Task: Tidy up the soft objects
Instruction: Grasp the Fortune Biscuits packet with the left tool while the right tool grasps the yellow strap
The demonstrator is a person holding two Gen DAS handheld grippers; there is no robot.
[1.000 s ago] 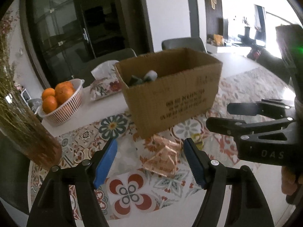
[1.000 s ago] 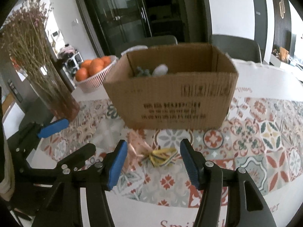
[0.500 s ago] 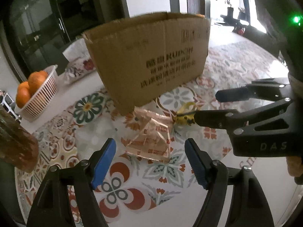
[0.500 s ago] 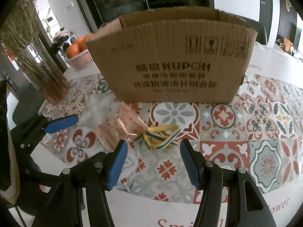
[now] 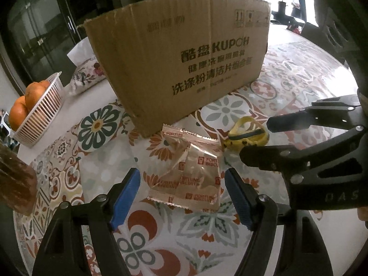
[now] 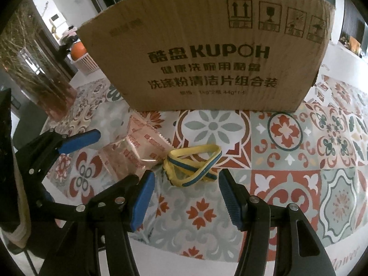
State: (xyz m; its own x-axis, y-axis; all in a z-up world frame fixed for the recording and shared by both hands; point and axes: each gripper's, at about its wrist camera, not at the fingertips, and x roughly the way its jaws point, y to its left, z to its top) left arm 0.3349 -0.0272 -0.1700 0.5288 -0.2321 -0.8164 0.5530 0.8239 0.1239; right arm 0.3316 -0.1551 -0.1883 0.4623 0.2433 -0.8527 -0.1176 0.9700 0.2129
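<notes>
A shiny pink biscuit wrapper (image 5: 186, 174) lies crumpled on the patterned tablecloth in front of a brown cardboard box (image 5: 184, 64). My left gripper (image 5: 181, 184) hangs just above it, open, blue pads either side and clear of it. Right of the wrapper lies a yellow and blue elastic band (image 6: 195, 165) (image 5: 248, 134). My right gripper (image 6: 186, 188) is open over the band's near side, pads not touching. The wrapper (image 6: 135, 147) and box (image 6: 207, 46) also show in the right wrist view. The box's inside is hidden.
A white basket of oranges (image 5: 34, 112) and a floral tissue pouch (image 5: 85, 76) stand left of the box. A vase of dried stems (image 6: 39, 73) is at the far left. Each gripper shows in the other's view: right (image 5: 299, 142), left (image 6: 69, 142).
Both grippers have sunk toward the table and tipped down. The box now fills the upper view and its contents have dropped out of sight. The wrapper and band sit closer between the pads.
</notes>
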